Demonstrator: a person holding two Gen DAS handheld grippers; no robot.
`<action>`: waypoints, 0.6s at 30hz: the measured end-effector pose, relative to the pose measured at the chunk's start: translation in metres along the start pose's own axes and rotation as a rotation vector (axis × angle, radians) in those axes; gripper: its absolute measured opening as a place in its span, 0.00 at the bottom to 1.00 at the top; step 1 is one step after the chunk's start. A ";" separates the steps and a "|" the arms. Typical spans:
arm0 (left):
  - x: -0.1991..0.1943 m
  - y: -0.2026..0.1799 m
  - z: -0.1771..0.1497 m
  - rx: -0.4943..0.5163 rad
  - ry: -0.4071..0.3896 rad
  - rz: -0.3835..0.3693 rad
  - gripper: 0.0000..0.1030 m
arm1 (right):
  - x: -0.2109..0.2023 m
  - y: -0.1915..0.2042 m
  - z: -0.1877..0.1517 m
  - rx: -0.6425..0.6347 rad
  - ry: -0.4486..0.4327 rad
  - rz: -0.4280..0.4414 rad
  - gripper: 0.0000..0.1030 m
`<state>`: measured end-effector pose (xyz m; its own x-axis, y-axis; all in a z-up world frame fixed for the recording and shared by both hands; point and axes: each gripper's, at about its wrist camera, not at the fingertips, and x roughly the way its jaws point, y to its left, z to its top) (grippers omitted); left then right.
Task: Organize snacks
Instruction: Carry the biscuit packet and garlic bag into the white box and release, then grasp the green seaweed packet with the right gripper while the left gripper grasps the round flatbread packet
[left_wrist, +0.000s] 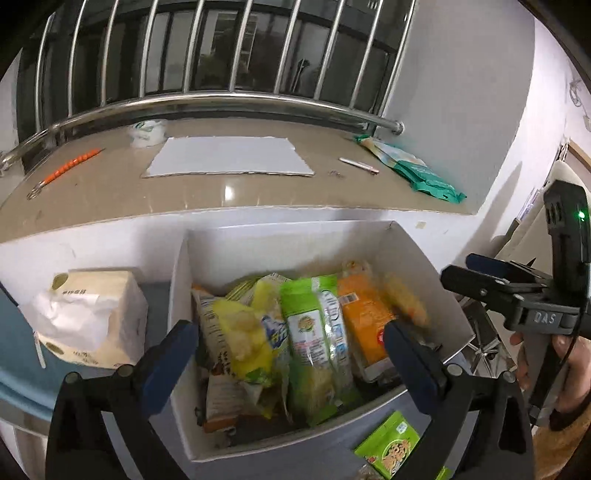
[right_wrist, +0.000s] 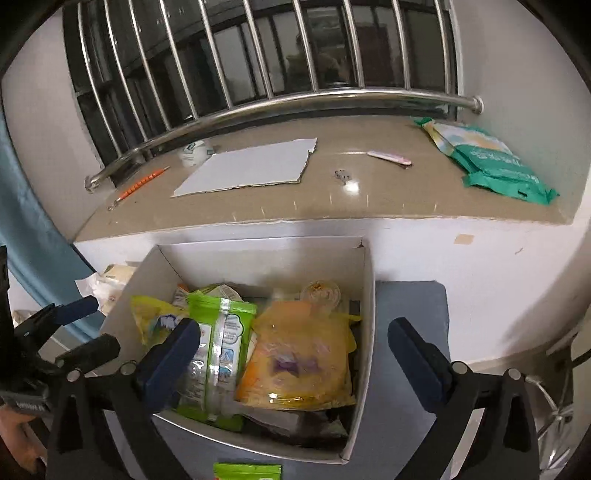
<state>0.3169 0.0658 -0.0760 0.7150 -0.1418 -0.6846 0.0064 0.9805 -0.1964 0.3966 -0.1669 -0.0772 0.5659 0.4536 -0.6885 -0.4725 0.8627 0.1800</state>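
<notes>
A white cardboard box (left_wrist: 184, 295) (right_wrist: 365, 295) on a grey table holds several snack packets: a yellow one (left_wrist: 243, 343), a green-and-clear one (left_wrist: 314, 332) (right_wrist: 218, 343) and an orange one (left_wrist: 365, 317) (right_wrist: 299, 358). My left gripper (left_wrist: 291, 350) is open and empty, just above the box. My right gripper (right_wrist: 295, 354) is open and empty over the box's right half; it also shows at the right of the left wrist view (left_wrist: 491, 277). A small green packet (left_wrist: 391, 446) (right_wrist: 247, 472) lies on the table in front of the box.
A tissue pack (left_wrist: 92, 317) stands left of the box. Behind is a stone sill (left_wrist: 221, 199) with grey cardboard (left_wrist: 229, 157), an orange pen (left_wrist: 70, 166), a teal wipes pack (right_wrist: 491, 158) and a railing (left_wrist: 221, 103). A chair base (left_wrist: 484, 354) is at right.
</notes>
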 end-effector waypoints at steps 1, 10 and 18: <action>-0.001 0.001 -0.001 0.003 -0.002 0.008 1.00 | -0.001 0.001 -0.002 -0.014 0.000 -0.006 1.00; -0.050 -0.009 -0.020 0.055 -0.072 -0.027 1.00 | -0.058 0.017 -0.019 -0.045 -0.118 0.059 1.00; -0.124 -0.040 -0.085 0.131 -0.166 -0.084 1.00 | -0.128 0.031 -0.094 -0.079 -0.197 0.108 1.00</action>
<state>0.1692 0.0325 -0.0428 0.8134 -0.2099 -0.5425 0.1539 0.9770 -0.1474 0.2463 -0.2193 -0.0497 0.6263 0.5840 -0.5165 -0.5848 0.7900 0.1840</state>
